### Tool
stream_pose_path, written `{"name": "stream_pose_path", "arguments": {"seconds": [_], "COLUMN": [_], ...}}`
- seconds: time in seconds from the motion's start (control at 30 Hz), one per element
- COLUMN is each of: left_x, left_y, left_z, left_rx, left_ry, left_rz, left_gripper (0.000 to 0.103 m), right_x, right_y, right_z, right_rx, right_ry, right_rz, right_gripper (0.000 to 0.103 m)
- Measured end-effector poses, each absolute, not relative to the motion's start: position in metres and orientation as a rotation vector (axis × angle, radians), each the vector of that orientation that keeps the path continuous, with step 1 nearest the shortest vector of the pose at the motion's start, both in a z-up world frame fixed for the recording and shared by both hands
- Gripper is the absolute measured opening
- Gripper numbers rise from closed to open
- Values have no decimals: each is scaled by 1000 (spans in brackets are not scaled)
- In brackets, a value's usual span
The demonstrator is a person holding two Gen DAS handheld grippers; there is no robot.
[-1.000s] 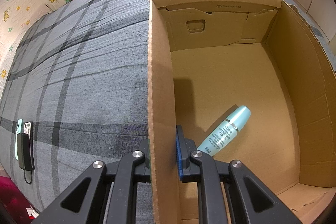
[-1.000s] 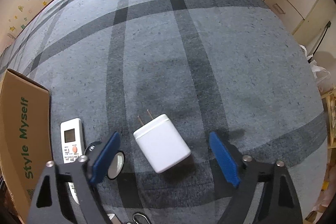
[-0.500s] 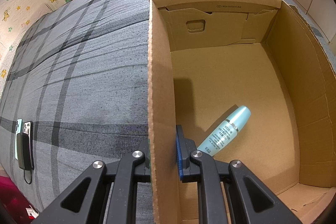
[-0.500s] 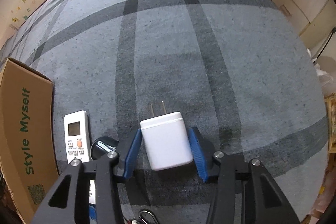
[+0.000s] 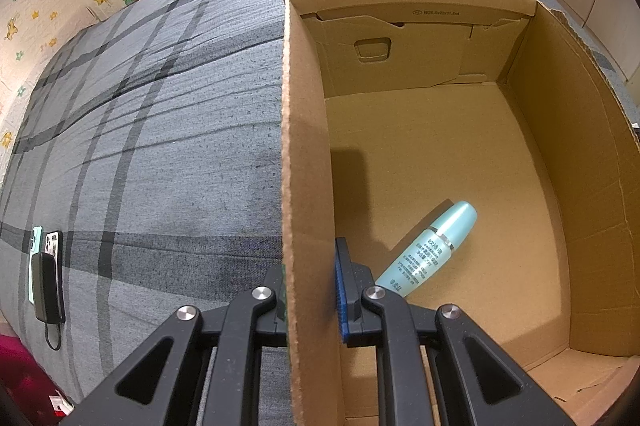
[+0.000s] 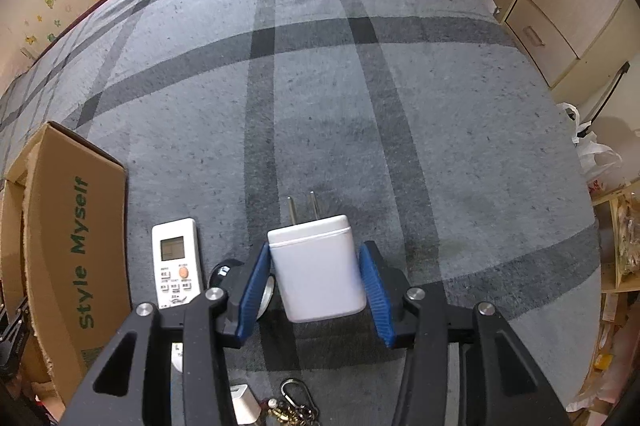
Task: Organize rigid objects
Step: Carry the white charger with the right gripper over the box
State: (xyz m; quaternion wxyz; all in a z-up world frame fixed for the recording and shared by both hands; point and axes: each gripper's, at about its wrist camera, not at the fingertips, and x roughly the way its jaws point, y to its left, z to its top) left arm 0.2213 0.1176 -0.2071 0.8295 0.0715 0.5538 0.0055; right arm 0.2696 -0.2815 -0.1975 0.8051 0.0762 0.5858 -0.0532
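In the left wrist view my left gripper [image 5: 312, 290] is shut on the left wall of an open cardboard box [image 5: 304, 154], one finger outside and one inside. A teal bottle [image 5: 430, 250] lies on the box floor. In the right wrist view my right gripper [image 6: 316, 284] is shut on a white plug adapter [image 6: 318, 266], prongs pointing away, held just above the grey plaid cover. The same box [image 6: 76, 238], marked "Style Myself", stands at the left.
A white remote [image 6: 176, 262] and a round black and silver object [image 6: 224, 272] lie left of the adapter. A keyring with carabiner [image 6: 294, 406] and a small white item [image 6: 244, 404] lie below. Phones and a power bank [image 5: 46, 274] lie far left. Cupboards [image 6: 560, 6] stand at the right.
My right gripper has closed on the white adapter and lifted it slightly, and the view has shifted. The left gripper and the box have not moved.
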Motion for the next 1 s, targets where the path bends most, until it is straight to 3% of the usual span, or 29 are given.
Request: {"name": "stream_pose_path", "arguments": {"seconds": [1.0], "left_x": [223], "left_y": [120], "left_z": [-208], "left_rx": [140], "left_ry": [1178], "left_rz": [4], "left_gripper": [14], "right_x": [254], "right_y": [-161], "right_z": [-86], "right_rx": [61], "right_ry": [1123], "right_rz": [90], "right_gripper": [50]}}
